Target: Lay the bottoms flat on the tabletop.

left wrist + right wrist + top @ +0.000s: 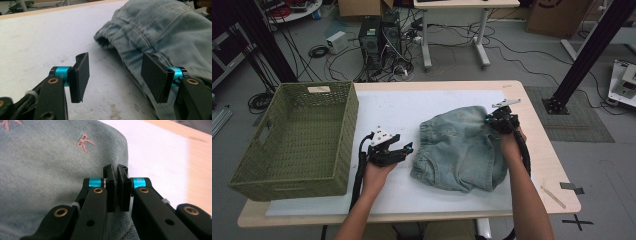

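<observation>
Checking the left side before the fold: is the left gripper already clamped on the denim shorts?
No, the left gripper stands open beside the denim shorts.

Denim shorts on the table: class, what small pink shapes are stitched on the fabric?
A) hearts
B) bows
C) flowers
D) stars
B: the right gripper view shows a pink bow embroidered on the denim shorts, with part of another at the top left edge.

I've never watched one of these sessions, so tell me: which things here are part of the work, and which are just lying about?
Part of the work:
- denim shorts
- right gripper, shut at the shorts' edge
- left gripper, open beside them
- green basket, probably

Lying about:
- computer towers on the floor
- wooden stick at the table's edge
</observation>
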Action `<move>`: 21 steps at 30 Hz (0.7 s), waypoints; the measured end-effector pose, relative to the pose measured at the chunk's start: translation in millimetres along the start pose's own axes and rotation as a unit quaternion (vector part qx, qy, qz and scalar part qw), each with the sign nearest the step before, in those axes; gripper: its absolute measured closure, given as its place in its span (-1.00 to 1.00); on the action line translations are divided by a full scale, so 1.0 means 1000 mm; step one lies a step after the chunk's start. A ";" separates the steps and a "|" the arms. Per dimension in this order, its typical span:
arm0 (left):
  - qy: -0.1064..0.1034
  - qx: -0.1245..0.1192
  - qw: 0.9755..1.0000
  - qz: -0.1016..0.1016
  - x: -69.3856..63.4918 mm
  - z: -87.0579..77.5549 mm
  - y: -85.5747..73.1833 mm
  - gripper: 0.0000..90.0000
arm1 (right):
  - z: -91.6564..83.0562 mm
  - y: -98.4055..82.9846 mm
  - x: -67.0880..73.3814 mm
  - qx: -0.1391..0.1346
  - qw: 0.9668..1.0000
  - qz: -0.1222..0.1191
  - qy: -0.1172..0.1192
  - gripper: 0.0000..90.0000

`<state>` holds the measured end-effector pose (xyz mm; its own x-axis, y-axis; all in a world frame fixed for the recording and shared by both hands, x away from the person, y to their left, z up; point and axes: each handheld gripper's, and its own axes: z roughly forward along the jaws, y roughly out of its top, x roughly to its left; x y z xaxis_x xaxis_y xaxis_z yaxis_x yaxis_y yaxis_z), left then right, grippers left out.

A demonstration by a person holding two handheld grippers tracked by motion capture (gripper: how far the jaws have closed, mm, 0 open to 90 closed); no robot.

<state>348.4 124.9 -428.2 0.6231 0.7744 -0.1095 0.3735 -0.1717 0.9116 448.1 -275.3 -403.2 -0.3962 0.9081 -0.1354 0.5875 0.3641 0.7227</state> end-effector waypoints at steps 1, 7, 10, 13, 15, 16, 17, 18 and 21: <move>-0.003 0.001 1.000 0.000 -0.001 0.001 0.000 -0.12 | -0.003 -0.002 -0.004 -0.003 1.000 0.011 -0.014 0.95; -0.038 0.018 0.999 0.002 -0.011 0.010 -0.003 -0.12 | -0.012 -0.018 -0.022 -0.010 0.995 0.068 -0.069 0.93; -0.071 0.039 0.997 0.002 -0.018 0.017 -0.004 -0.15 | -0.013 -0.022 -0.025 -0.013 0.995 0.075 -0.059 0.88; -0.093 0.063 0.994 0.006 -0.024 0.024 -0.006 -0.18 | -0.016 -0.023 -0.025 -0.026 0.996 0.072 -0.050 0.81; -0.095 0.077 0.992 0.012 -0.028 0.029 -0.006 -0.20 | -0.020 -0.023 -0.025 -0.036 0.996 0.072 -0.048 0.71; -0.095 0.078 0.992 0.012 -0.030 0.031 -0.006 -0.20 | -0.021 -0.023 -0.025 -0.043 0.996 0.072 -0.042 0.66; -0.093 0.082 0.992 0.012 -0.030 0.032 -0.006 -0.20 | -0.022 -0.023 -0.025 -0.044 0.996 0.069 -0.038 0.63; -0.093 0.086 0.992 0.011 -0.030 0.033 -0.005 -0.20 | -0.023 -0.023 -0.024 -0.044 0.996 0.067 -0.037 0.62; -0.089 0.100 0.991 0.010 -0.031 0.037 -0.005 -0.17 | -0.025 -0.023 -0.023 -0.050 0.996 0.063 -0.031 0.44</move>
<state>352.4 78.8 -444.3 0.7362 0.6535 -0.1759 0.4770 -0.3167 0.8198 426.1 -310.1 -399.2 -0.2784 0.9572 -0.0793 0.5555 0.2278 0.7997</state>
